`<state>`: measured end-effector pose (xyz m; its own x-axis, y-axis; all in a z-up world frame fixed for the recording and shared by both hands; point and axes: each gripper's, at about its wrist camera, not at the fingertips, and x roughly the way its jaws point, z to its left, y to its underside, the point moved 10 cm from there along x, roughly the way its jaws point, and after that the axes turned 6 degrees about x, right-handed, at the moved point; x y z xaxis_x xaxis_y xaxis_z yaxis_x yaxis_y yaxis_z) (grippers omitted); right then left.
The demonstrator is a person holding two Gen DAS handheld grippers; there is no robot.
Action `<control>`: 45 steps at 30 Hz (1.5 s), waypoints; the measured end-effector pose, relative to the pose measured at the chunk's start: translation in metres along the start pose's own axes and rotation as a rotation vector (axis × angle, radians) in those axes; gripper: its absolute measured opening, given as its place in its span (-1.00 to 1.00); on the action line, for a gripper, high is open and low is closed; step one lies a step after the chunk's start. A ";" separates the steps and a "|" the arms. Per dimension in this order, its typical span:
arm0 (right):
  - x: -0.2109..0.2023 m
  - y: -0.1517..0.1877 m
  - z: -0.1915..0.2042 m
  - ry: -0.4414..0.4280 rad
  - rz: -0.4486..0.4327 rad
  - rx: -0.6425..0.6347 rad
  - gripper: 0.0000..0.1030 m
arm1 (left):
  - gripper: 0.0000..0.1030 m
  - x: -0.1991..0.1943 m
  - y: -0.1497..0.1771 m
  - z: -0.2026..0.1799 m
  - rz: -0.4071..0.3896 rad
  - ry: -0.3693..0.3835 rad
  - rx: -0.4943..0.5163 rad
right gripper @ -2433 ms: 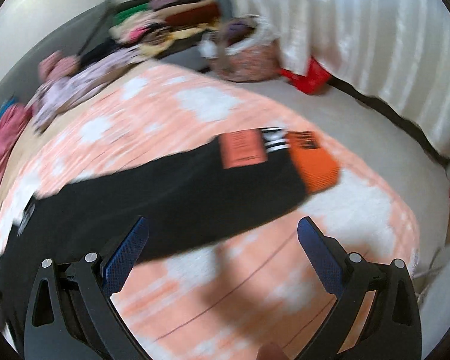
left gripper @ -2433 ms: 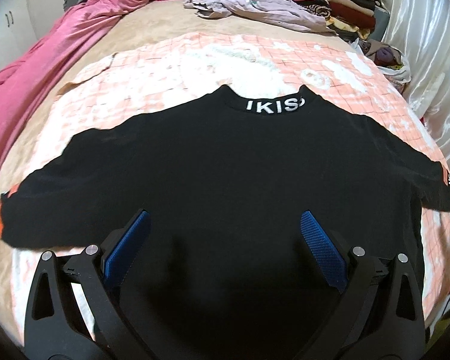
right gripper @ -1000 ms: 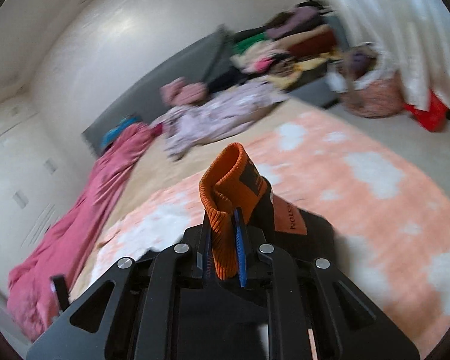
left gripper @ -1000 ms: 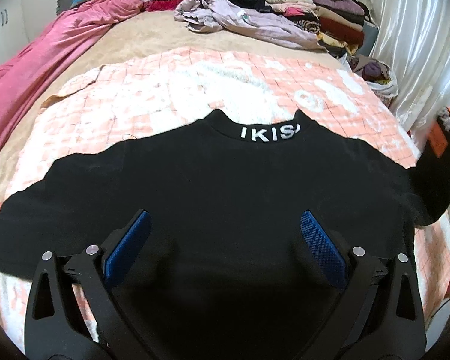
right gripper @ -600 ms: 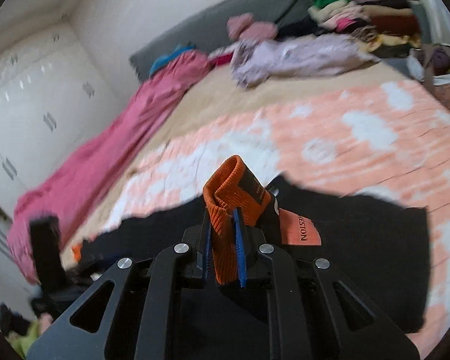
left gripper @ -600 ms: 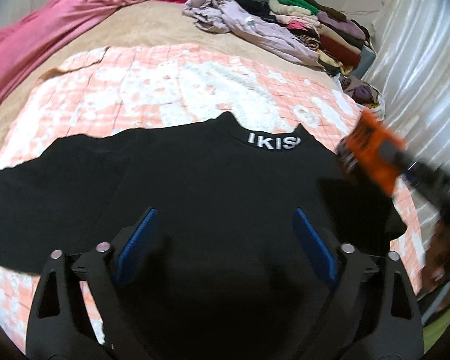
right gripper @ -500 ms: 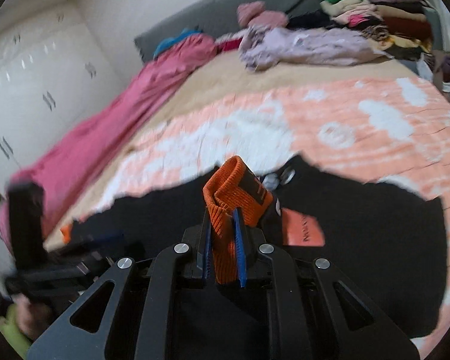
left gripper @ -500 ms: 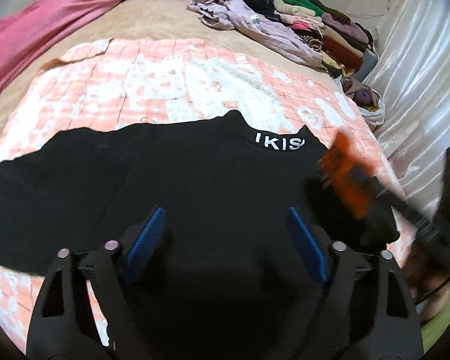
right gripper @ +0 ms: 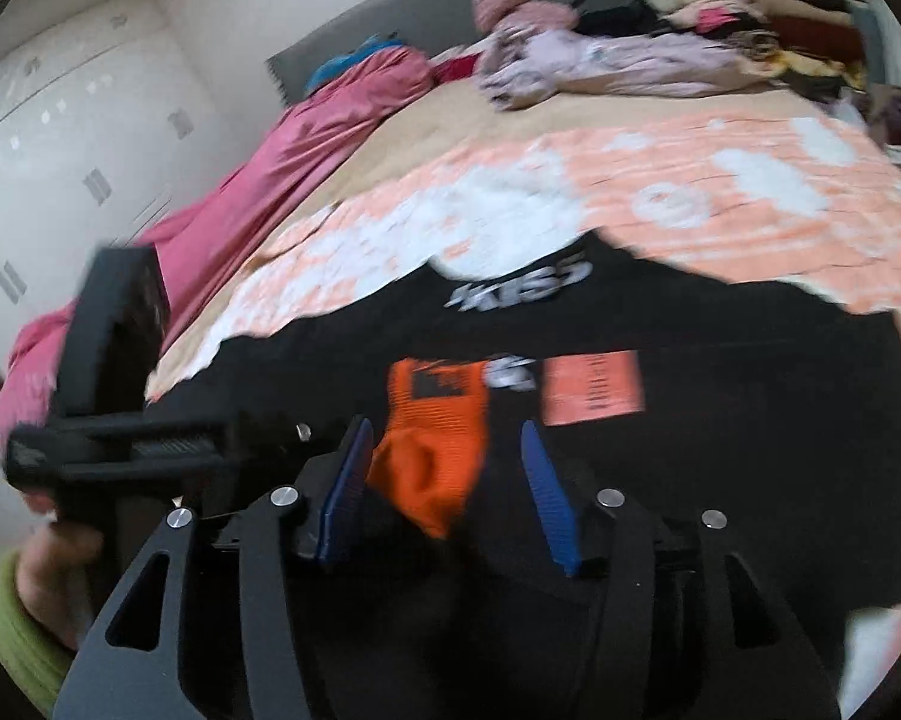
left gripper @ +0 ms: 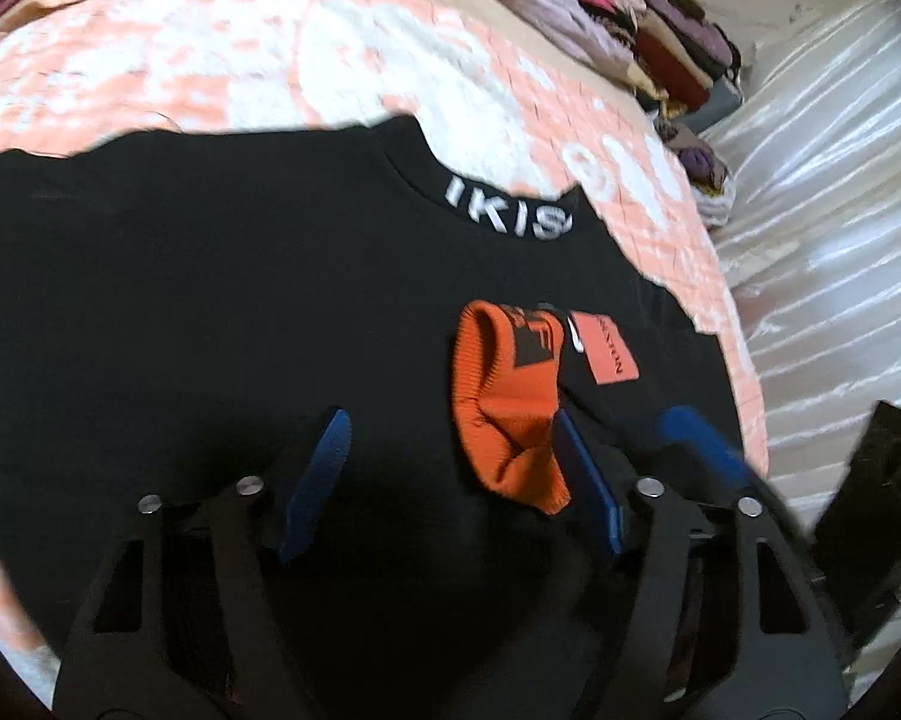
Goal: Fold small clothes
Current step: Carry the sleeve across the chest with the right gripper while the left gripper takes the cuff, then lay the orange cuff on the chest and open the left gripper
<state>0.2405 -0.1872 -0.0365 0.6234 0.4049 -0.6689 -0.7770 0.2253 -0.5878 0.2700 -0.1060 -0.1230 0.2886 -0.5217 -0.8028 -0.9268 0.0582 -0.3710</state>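
Note:
A black sweatshirt [left gripper: 210,276] with white collar lettering lies flat on the peach and white blanket [left gripper: 210,54]. Its right sleeve is folded in over the chest, with the orange cuff [left gripper: 504,402] and an orange patch [left gripper: 612,348] on top. My left gripper [left gripper: 450,480] is open above the lower chest, and the cuff lies between its fingers. My right gripper [right gripper: 444,480] is open just over the orange cuff [right gripper: 438,438], which lies loose between its blue pads. The sweatshirt [right gripper: 750,420] and patch [right gripper: 591,390] show in the right wrist view too.
A pink quilt [right gripper: 270,180] runs along the left side of the bed. Loose lilac clothes [right gripper: 600,66] and a stack of folded clothes [right gripper: 780,0] lie at the far end. White curtains [left gripper: 840,210] hang to the right. The left gripper's body [right gripper: 108,390] and hand stand at left.
My right gripper carried the orange cuff over the chest, lowered it and opened, so the cuff now lies on the sweatshirt. My left gripper shifted toward the right.

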 end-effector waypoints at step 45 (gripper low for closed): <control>0.013 0.017 -0.097 0.289 0.052 0.040 0.09 | -0.83 -0.066 0.003 0.091 -0.149 -0.277 0.082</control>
<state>0.2433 -0.2644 -0.0994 0.5772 0.1485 -0.8030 -0.8078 0.2476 -0.5349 0.2705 0.0060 -0.1135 0.4847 -0.2787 -0.8291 -0.8501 0.0731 -0.5216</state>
